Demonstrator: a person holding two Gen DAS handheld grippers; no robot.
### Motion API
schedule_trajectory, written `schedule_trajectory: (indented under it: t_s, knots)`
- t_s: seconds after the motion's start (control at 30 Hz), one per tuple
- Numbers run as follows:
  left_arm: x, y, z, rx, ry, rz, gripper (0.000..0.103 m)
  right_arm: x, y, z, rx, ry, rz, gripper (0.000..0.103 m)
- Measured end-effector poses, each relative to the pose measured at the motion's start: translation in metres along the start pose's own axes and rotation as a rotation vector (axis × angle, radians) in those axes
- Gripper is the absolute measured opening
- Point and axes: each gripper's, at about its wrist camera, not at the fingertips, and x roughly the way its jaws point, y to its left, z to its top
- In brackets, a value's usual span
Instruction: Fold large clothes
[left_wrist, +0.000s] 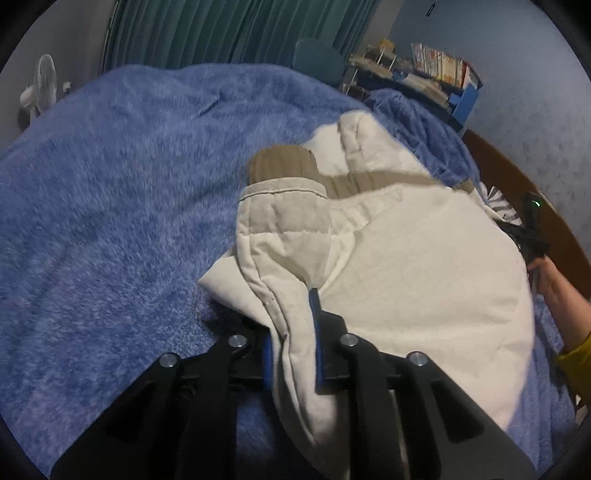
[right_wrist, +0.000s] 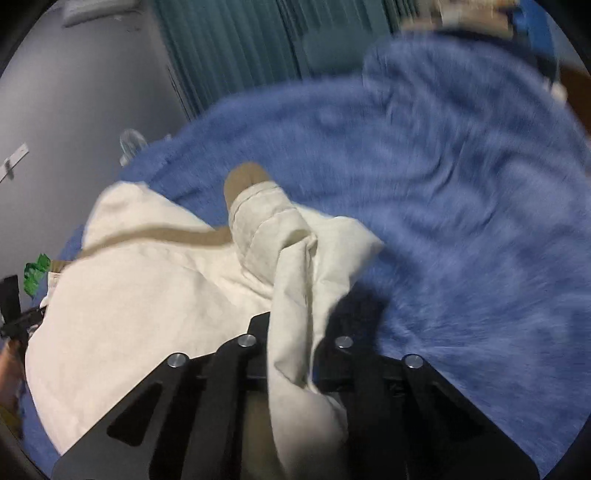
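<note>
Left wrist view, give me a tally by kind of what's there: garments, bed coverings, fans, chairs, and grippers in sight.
Garments: 1, the cream jacket with tan cuffs
Bed coverings: 1, the blue blanket
Fans: 1, the white fan
Chairs: 1, the teal chair
Grippers: 2, the left gripper clamped on the jacket, and the right gripper at the far edge
Total: 6

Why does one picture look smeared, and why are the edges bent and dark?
Right wrist view: the blue blanket is streaked with motion blur and the curtain is soft; the right claw, shut on the cream jacket, stays sharper. Left wrist view: clearer, quilted stitching on the jacket sleeve reads well. Both: the fisheye lens curves the scene and blackens the corners; the light is dim.
</note>
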Motion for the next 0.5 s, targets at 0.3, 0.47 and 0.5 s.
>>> schedule_trajectory:
  t_s: [0.3, 0.47, 0.5]
  knots:
    - [-0.086, -0.048, 0.001, 0.071, -0.132, -0.084, 0.003, -0.133, 0.037, -0.022, 0.023, -0.199, 0.015, 0.008]
    - [-0.128, -0.075, 0.0, 0.124, -0.172, -0.109, 0.002, -0.193, 0.057, -0.042, 0.029, -0.204, 0.024, 0.008]
    - [-0.122, -0.069, -0.001, 0.098, -0.145, -0.096, 0.002, -0.194, 0.056, -0.045, 0.035, -0.177, 0.03, 0.008]
